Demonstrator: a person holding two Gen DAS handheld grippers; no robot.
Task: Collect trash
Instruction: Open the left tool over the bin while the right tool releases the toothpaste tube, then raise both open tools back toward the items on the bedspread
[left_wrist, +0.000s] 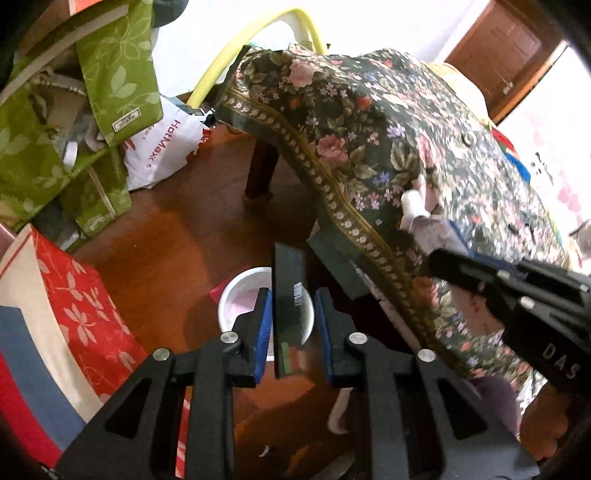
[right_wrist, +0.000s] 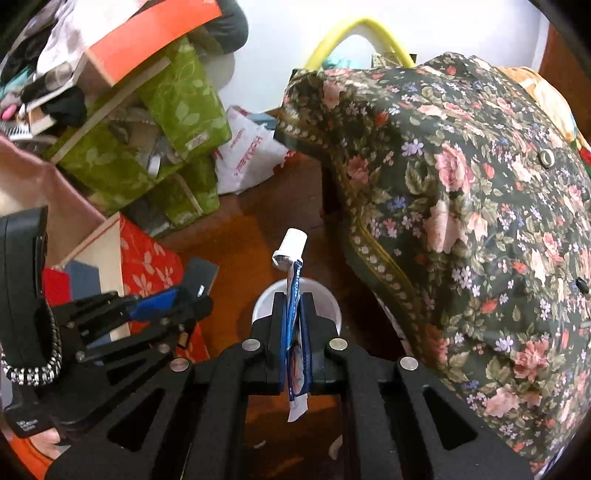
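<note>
A white bin (left_wrist: 236, 299) stands on the wooden floor; it also shows in the right wrist view (right_wrist: 325, 299). My left gripper (left_wrist: 291, 299) is open, its blue pads apart, with a dark flat toothbrush box (left_wrist: 290, 291) between them above the bin; the pads do not visibly clamp it. My right gripper (right_wrist: 294, 299) is shut on a squeezed blue-and-white toothpaste tube (right_wrist: 293, 280) with a white cap, held above the bin. In the left wrist view the right gripper (left_wrist: 439, 258) and tube (left_wrist: 417, 210) show at the right.
A table under a dark floral cloth (left_wrist: 388, 129) fills the right side (right_wrist: 461, 166). Green leaf-print boxes (left_wrist: 107, 74), a white HotMax bag (left_wrist: 162, 144) and a red floral box (left_wrist: 81, 302) crowd the left. A door (left_wrist: 506, 48) is behind.
</note>
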